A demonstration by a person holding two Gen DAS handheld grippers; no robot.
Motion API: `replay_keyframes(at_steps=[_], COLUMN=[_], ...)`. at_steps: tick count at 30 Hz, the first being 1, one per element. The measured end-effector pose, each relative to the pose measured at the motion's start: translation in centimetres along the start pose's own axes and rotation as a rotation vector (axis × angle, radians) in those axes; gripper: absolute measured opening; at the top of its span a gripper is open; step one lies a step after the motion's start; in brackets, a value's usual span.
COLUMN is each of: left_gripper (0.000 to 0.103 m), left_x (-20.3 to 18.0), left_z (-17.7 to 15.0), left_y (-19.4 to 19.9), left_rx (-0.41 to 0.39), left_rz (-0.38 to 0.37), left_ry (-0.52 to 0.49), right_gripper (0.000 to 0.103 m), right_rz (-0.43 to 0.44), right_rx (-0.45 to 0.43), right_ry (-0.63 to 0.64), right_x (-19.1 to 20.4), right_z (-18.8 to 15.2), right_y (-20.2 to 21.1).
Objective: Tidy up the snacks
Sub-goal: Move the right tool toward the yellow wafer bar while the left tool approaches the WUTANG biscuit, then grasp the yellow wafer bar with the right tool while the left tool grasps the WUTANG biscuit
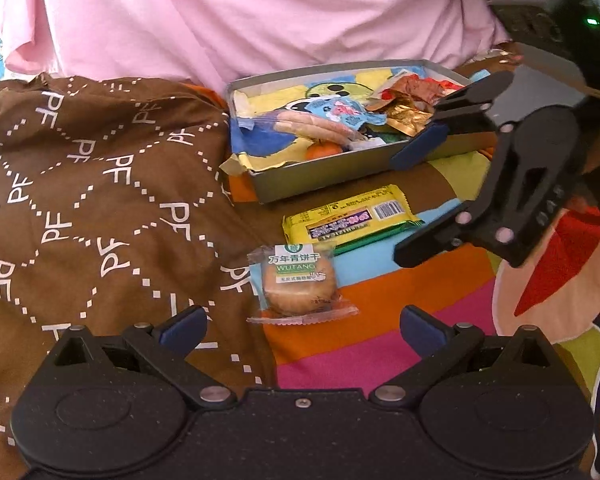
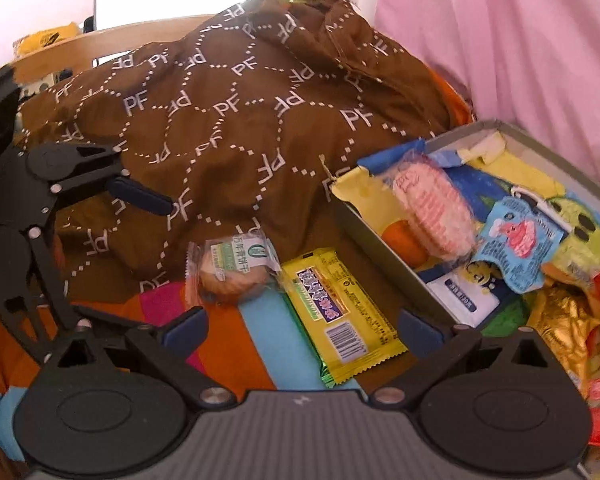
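While both claws stand with fingers apart and hold nothing, I see my left claw (image 1: 302, 326) low before a wrapped round biscuit (image 1: 299, 283), which lies on the striped cloth (image 1: 380, 300) with open room on either side. Just beyond it lies a yellow snack bar (image 1: 350, 216), apart from the biscuit and near the front wall of the grey tin tray (image 1: 320, 178). My right claw (image 2: 302, 330) hovers over that bar's (image 2: 340, 308) barcode end, its right finger by the tray's near wall (image 2: 384, 248). Inside the tray lie mixed packets, a gold wrapper (image 1: 406, 118) and an orange fruit (image 1: 323, 150). To the left, a brown patterned fabric (image 1: 100, 184) crowds the biscuit's edge. Behind the tray hangs pink fabric (image 1: 260, 20).
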State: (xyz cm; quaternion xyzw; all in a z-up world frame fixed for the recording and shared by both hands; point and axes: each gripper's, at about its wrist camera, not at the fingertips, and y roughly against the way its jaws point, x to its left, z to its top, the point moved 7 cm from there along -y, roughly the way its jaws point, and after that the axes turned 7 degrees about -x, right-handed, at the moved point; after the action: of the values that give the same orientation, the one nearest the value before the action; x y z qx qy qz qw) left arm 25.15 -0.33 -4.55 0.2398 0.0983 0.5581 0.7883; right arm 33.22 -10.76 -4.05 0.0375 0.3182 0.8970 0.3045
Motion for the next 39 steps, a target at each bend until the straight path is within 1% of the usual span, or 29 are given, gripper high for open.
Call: replay_keyframes(at_steps=[6, 9, 13, 19, 22, 24, 26, 29, 33, 36, 39], left_gripper=[0.102, 0.102, 0.102, 0.102, 0.102, 0.102, 0.102, 0.102, 0.097, 0.096, 0.095], left_x=[0.2, 0.5, 0.8, 0.7, 0.8, 1.0, 1.3, 1.5, 1.5, 1.5, 1.5], left_z=[0.5, 0.7, 0.8, 1.3, 1.6, 1.7, 1.8, 1.7, 1.7, 1.9, 2.1], left_y=[0.3, 0.3, 0.2, -0.8, -1.3, -1.4, -1.6, -1.8, -2.5, -2.9, -3.4], left_rx=[-0.025, -0.03, -0.034, -0.033, -0.031, -0.03, -0.028, -0.022, -0.007, -0.006, -0.003], left_rz=[-0.032, -0.044, -0.061, -0.075, -0.074, -0.074, -0.072, -0.072, -0.082, -0.085, -0.082], left_ry=[-0.034, -0.026, -0.018, 0.007, 0.02, 0.037, 0.058, 0.083, 0.108, 0.133, 0.156], right_gripper=[0.097, 0.093, 0.092, 0.092, 0.094, 0.089, 0.087, 0.086, 0.087, 0.087, 0.085], right_rz=[-0.03, -0.046, -0.083, -0.141, -0.137, -0.114, -0.096, -0.09, -0.116, -0.13, -0.128], right_rx=[-0.021, -0.023, -0.018, -0.025, -0.025, -0.017, -0.016, -0.02, -0.031, -0.04, -0.037], right_ry=[-0.045, -0.021, 0.042, 0.086, 0.092, 0.064, 0.022, 0.019, 0.011, -0.007, -0.032], right_x=[-0.8, -0.8, -0.5, -0.2, -0.1, -0.1, -0.2, 0.2, -0.1, -0.4, -0.2], right_z=[-0.4, -0.6, -1.1, -1.6, -1.8, -1.9, -2.1, -2.1, -1.6, -1.5, -1.7], right_y=[-1.1, -1.5, -1.8, -2.3, -2.4, -2.5, -2.4, -2.0, -2.4, -2.8, -2.9])
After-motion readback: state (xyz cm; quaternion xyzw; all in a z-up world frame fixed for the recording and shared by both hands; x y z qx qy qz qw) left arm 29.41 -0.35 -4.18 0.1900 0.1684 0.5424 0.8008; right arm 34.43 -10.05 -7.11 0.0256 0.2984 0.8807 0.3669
